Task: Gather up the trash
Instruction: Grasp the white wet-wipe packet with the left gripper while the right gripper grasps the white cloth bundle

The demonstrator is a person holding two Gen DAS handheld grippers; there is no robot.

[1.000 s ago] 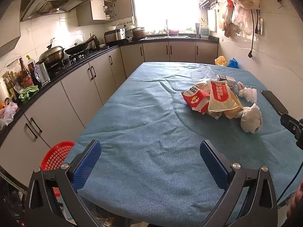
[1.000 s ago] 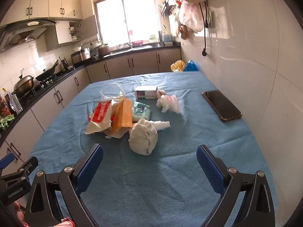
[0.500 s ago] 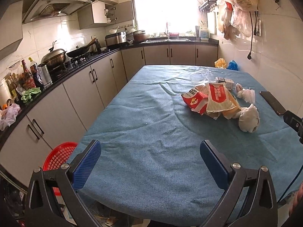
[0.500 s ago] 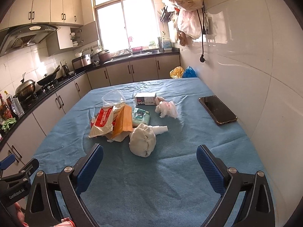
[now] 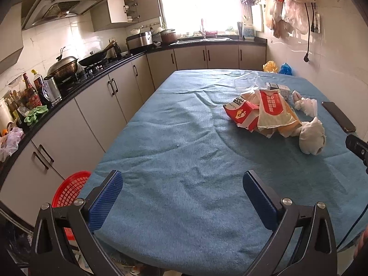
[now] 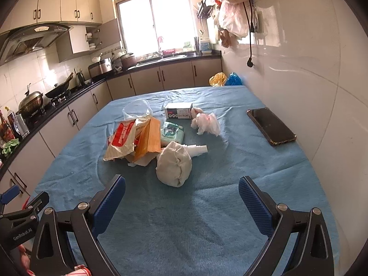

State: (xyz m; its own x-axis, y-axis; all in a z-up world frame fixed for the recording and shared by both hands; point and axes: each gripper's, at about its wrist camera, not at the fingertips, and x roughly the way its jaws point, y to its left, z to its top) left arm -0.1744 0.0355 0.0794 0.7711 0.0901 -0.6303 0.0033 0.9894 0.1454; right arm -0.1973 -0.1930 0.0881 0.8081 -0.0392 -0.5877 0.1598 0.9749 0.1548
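Observation:
A pile of trash lies on the blue-covered table: a crumpled white wad, red-and-white wrappers, an orange carton, a green-white packet, a small box, a pink-white tissue and a clear plastic bag. The pile also shows at the right of the left wrist view, with the wad and wrappers. My right gripper is open and empty just short of the wad. My left gripper is open and empty over the near table edge.
A red mesh basket stands on the floor left of the table. A black phone lies by the right wall. Cabinets and a cluttered counter run along the left. Bags hang on the wall.
Both grippers rose and pulled back slightly, so the view tilts up and the trash pile sits a little farther off. Jaws stayed open.

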